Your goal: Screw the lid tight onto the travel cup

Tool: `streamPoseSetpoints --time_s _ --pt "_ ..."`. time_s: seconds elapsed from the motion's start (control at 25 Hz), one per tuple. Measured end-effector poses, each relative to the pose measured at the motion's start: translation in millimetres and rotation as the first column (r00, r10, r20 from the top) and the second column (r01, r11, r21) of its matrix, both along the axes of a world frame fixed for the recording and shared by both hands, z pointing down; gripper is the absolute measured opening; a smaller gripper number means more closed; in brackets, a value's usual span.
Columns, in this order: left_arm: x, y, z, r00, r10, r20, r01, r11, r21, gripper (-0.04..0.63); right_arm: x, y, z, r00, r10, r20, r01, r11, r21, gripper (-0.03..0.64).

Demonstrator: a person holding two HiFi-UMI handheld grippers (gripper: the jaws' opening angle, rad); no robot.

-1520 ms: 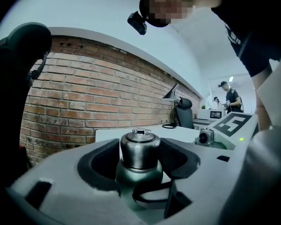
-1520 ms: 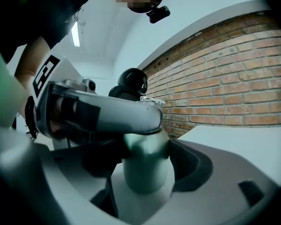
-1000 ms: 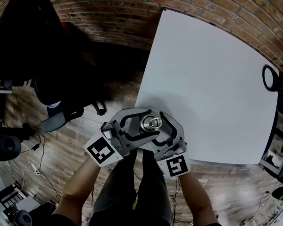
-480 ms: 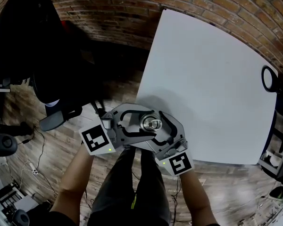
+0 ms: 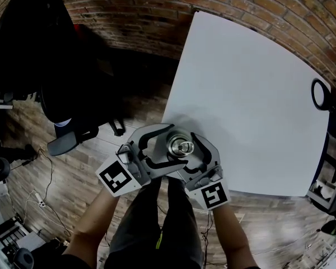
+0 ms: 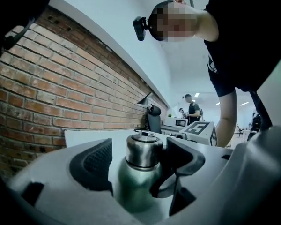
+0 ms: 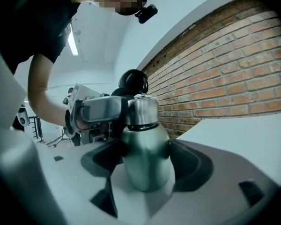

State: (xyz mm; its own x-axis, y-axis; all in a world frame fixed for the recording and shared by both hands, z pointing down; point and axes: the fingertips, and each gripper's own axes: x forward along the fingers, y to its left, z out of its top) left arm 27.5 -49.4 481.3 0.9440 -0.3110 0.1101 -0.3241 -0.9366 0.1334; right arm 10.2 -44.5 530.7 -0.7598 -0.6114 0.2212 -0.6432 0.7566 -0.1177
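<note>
R hand-held gripper (image 7: pixel 147 159) is clamped on the steel travel cup (image 7: pixel 145 175), held up by the bench (image 5: pixel 252 94) near edge. Lid (image 6: pixel 144 149) sits on the neck. L hand-held gripper (image 6: pixel 138 162) jaws have just been opening, lid btwn them, unpressed. Prob. re-gripping; can't confirm it's tight.

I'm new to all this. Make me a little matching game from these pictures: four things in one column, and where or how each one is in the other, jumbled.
Things:
1. left gripper
2. right gripper
3. shiny steel lid
4. black ring

States:
A. lies near the white table's edge
B. shut on the green metal travel cup's body
C. sits on top of the cup
D. jaws apart, flanking the lid

Pairs: 1-D, 2-B, 3-C, 4-A.
The left gripper's jaws have just been opening, with the lid between them.
</note>
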Motion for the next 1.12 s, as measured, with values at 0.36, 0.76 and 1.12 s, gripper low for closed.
streamPoseSetpoints --time_s 0.36,0.76,1.12 --pt "3 1 -3 0.942 -0.328 0.070 0.326 0.945 0.036 0.347 0 2 0 0.998 0.059 -0.009 -0.059 0.998 0.009 0.308" --pt "8 -12 -9 0.877 -0.472 0.092 0.462 0.880 0.110 0.262 0 4 -1 0.998 0.069 -0.015 -0.068 0.998 0.018 0.308" --pt "13 -7 -10 0.971 -0.238 0.039 0.232 0.966 0.118 0.261 -1 4 1 0.998 0.052 -0.019 -0.051 0.999 0.011 0.308"
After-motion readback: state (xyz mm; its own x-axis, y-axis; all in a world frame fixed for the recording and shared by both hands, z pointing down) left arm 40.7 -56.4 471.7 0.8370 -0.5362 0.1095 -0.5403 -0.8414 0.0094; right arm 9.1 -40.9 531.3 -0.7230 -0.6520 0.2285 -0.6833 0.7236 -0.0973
